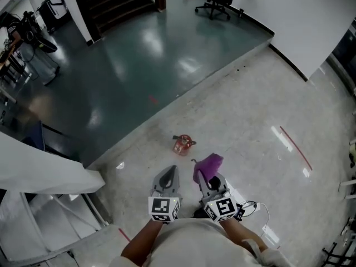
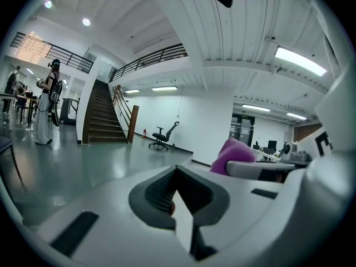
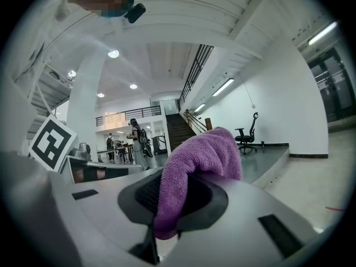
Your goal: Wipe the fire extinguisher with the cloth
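the right gripper has its jaws clamped on a purple cloth, which bunches up over the jaw tips; in the right gripper view the cloth drapes out of the closed jaws and hangs over their front. the left gripper is just beside it, at the same height, with its jaws pressed together and nothing between them, as the left gripper view shows.

the fire extinguisher, small and red, is on the pale floor just ahead of both grippers and apart from them, a little nearer the left one. neither gripper nor the cloth touches it.

a straight diagonal edge runs behind the extinguisher, where the pale floor meets a dark green floor. bare pale floor lies around the extinguisher to the right and ahead, crossed by a thin red line well off to the right. a white wall closes the far right corner. on the green floor, an office chair and a staircase stand well away at the far side. a white slanted surface crowds the near left.
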A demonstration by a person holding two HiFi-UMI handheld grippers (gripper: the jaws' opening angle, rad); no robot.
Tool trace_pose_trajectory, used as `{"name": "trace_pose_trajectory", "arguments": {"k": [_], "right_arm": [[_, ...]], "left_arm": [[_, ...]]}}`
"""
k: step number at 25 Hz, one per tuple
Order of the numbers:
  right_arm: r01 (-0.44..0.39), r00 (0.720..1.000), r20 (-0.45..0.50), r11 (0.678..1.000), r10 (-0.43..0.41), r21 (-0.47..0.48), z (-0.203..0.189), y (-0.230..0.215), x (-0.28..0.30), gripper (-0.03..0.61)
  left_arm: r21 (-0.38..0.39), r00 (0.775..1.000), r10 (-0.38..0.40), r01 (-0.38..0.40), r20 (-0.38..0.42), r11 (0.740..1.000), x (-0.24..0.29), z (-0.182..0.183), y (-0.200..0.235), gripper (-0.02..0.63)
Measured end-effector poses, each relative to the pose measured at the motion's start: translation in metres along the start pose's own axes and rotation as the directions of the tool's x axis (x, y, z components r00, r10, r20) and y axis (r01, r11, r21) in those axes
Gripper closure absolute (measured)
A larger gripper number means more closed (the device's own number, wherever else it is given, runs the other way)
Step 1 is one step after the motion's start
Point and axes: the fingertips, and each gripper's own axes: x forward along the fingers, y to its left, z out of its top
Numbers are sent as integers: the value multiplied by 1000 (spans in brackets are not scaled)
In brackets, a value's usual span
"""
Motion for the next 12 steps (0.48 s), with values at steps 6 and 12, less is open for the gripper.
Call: {"name": "trace_pose_trajectory", "arguments": {"k": [6, 12], "right_arm": [[-9, 1000, 10, 1000, 9, -26, 4, 8, -13, 523], [-8, 1000, 0, 1000, 8, -27, -3, 8, -25, 523]], "left_arm": [[36, 1000, -10, 10, 1, 999, -15, -2, -6, 609], [-2, 1000, 12, -12, -5, 1000, -24, -8, 0, 609]]}}
